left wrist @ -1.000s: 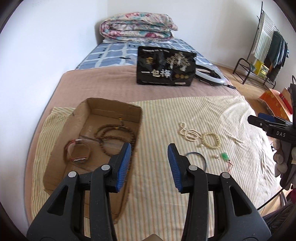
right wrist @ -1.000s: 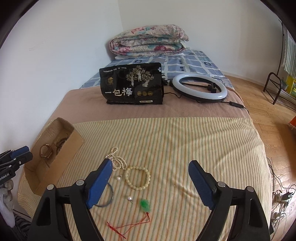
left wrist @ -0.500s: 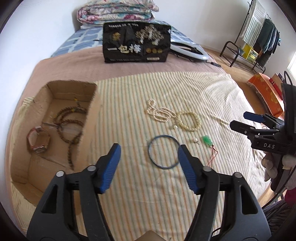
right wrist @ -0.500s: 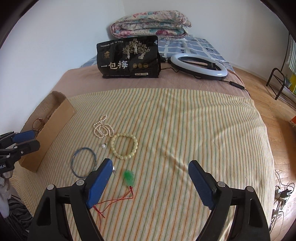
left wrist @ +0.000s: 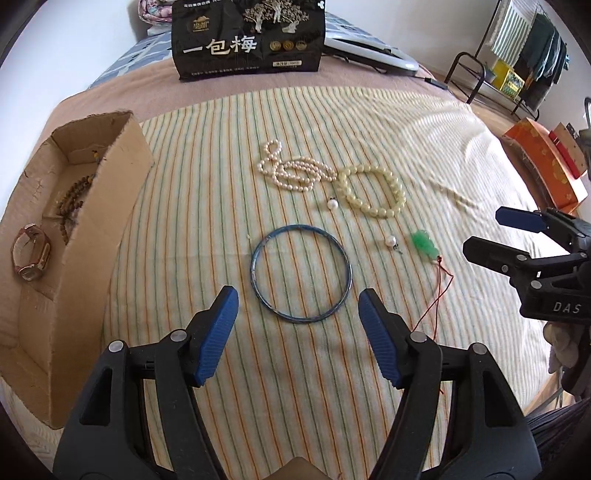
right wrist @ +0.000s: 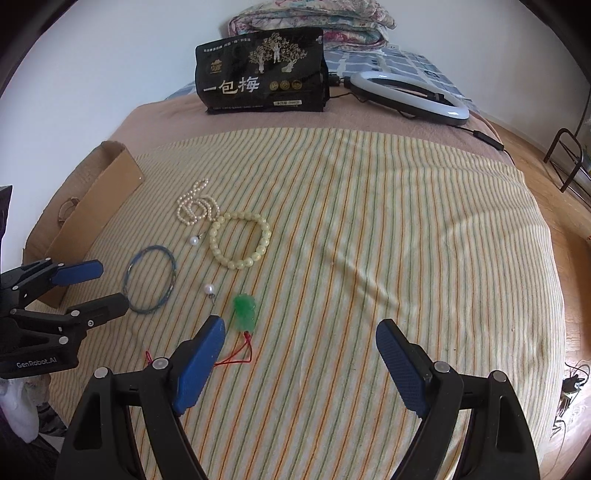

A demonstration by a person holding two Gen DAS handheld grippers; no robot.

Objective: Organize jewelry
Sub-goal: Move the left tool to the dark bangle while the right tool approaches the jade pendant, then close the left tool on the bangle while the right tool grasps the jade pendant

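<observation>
A blue bangle point(left wrist: 255, 258) point(right wrist: 129, 273) lies on the striped cloth just ahead of my open, empty left gripper point(left wrist: 298, 310). Beyond it lie a white pearl necklace point(left wrist: 291, 171) point(right wrist: 194, 206), a pale bead bracelet point(left wrist: 397, 192) point(right wrist: 264, 229), two loose pearl earrings point(left wrist: 390, 242) point(right wrist: 209, 288) and a green pendant on a red cord point(left wrist: 424, 245) point(right wrist: 244, 310). A cardboard box point(left wrist: 107, 206) point(right wrist: 99, 199) at left holds a brown bead necklace point(left wrist: 72, 201) and a watch point(left wrist: 31, 254). My right gripper point(right wrist: 300, 339) is open and empty, the pendant beside its left finger.
A black snack bag point(left wrist: 247, 37) point(right wrist: 262, 70) and a ring light point(right wrist: 410, 92) lie at the far end of the bed. Folded quilts point(right wrist: 314, 18) sit behind. A clothes rack point(left wrist: 517, 66) and an orange box point(left wrist: 546, 162) stand on the floor at right.
My left gripper has swung from over the box to the right and down toward the blue bangle, and opened wider. My right gripper has come lower and closer to the pendant.
</observation>
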